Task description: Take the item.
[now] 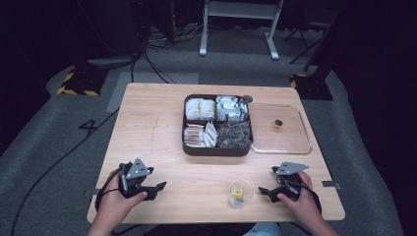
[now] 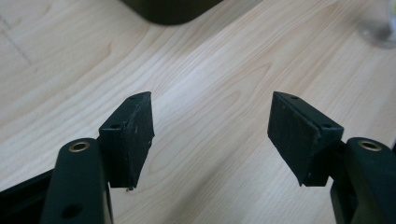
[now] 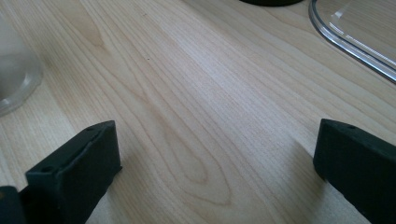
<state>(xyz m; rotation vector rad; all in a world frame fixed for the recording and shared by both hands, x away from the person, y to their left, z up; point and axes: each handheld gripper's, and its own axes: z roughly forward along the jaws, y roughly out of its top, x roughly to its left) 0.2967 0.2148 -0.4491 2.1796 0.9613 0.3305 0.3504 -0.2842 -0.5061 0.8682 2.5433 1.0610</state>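
Both hand-held grippers are held low over the worktop (image 1: 162, 147), one in each of the person's hands. On the left hand-held gripper (image 2: 211, 140) the two black jaws stand wide apart, with nothing but bare wood between them; their inner faces are flat, matt, slightly rough pads, each fixed with small screws. The right hand-held gripper (image 3: 215, 172) is likewise spread wide and has hold of nothing, its blocky black jaws resting close above the pale wood. Each is topped by a grey three-cornered plate (seen from above).

The worktop is a light, smooth wood with long wavy grain. Just beside the right hand-held gripper, between it and the left one, a small clear plastic cup (image 1: 241, 193) is set, with something small and yellow inside; what it is cannot be told. Ahead of both grippers, well apart from them, a dark brown rounded-square tray (image 1: 216, 149) with four compartments is placed; these hold pale yellowish packets, crinkled silvery sachets, clear-wrapped white packets and small dark wrapped pieces. No writing on them can be read. Touching the tray on the right gripper's side, a clear plastic lid (image 1: 281, 129) with rounded corners lies flat, a small dark knob at its middle.
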